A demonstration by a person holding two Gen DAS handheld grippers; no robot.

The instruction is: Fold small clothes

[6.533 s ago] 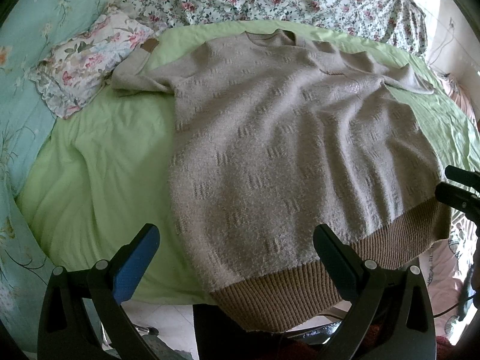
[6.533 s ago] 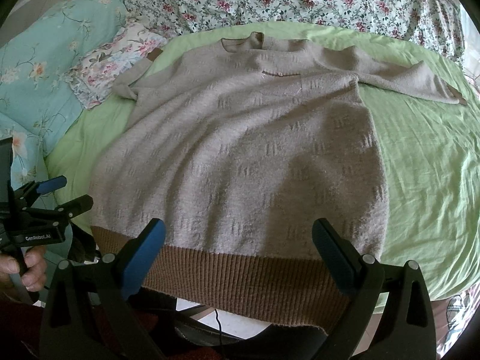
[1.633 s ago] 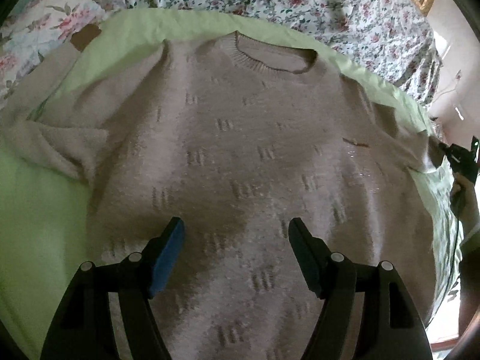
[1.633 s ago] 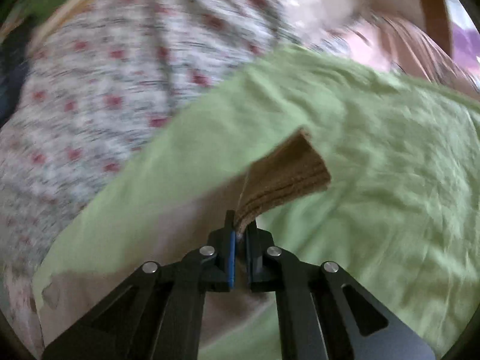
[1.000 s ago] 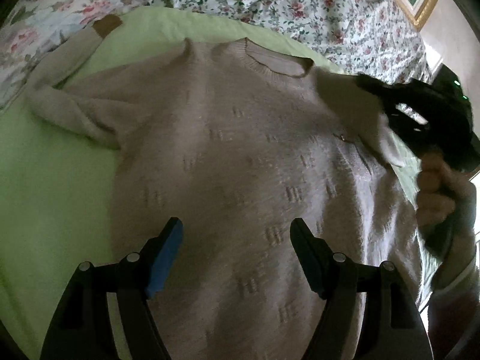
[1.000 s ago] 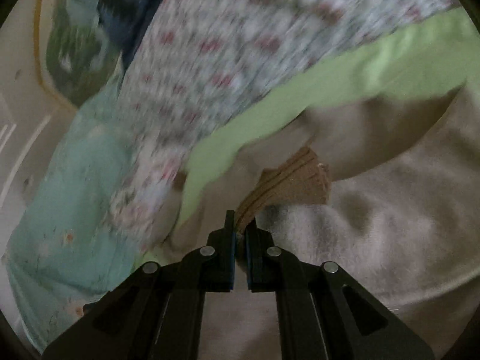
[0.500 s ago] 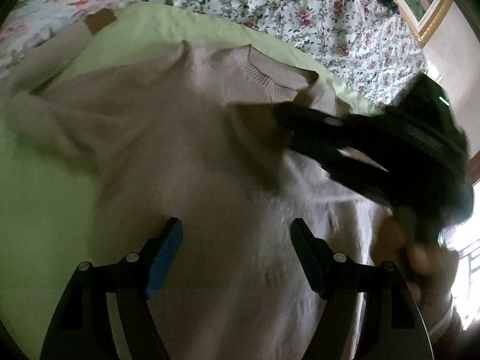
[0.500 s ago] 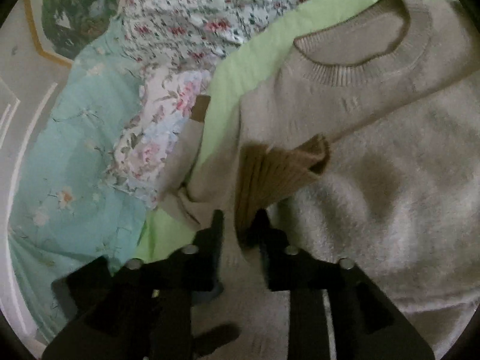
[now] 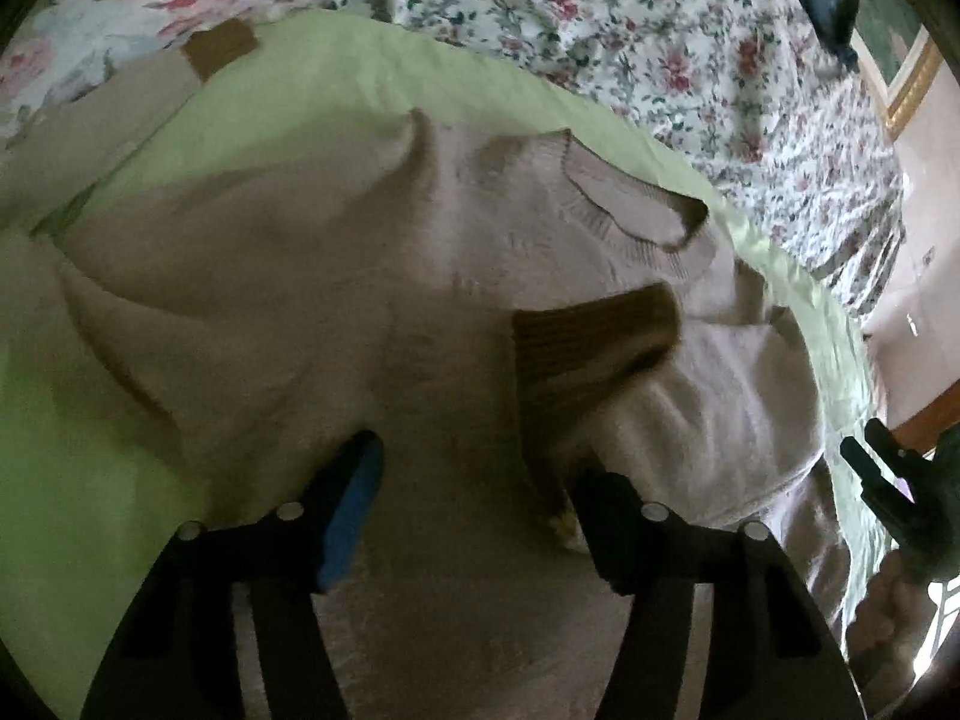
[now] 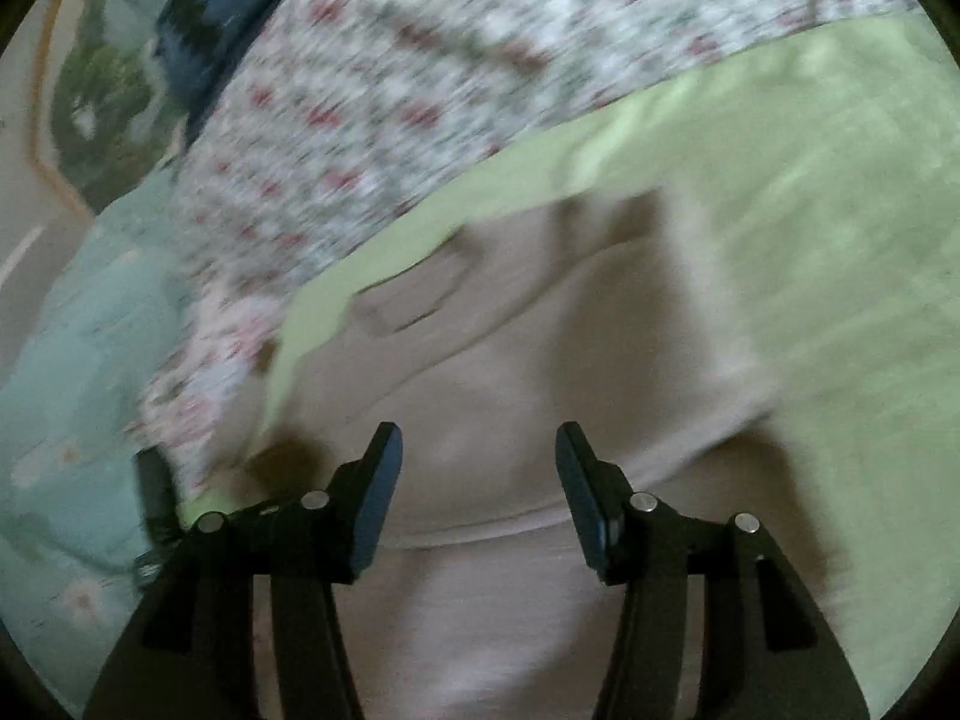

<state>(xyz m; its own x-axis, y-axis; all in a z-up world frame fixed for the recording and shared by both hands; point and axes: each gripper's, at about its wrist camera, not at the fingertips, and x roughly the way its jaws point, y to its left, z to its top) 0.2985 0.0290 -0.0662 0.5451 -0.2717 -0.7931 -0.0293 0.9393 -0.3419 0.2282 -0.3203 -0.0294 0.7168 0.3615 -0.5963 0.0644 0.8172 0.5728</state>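
I see the beige sweater (image 9: 312, 276) spread flat on the bed's green sheet (image 9: 336, 78), neck toward the floral quilt (image 9: 630, 30). One sleeve is laid across the chest, its brown cuff (image 9: 594, 330) just below the collar. My left tool (image 9: 474, 492) hangs over the body, jaws closing with nothing pinched. My right tool (image 10: 474, 480) is opening, empty, above the knit in a blurred view. The fabric looks thick, soft and floppy; I judge it will sag and drag on the sheet. I would take the other sleeve by its ribbed cuff (image 9: 219, 48), where the knit is firmest.
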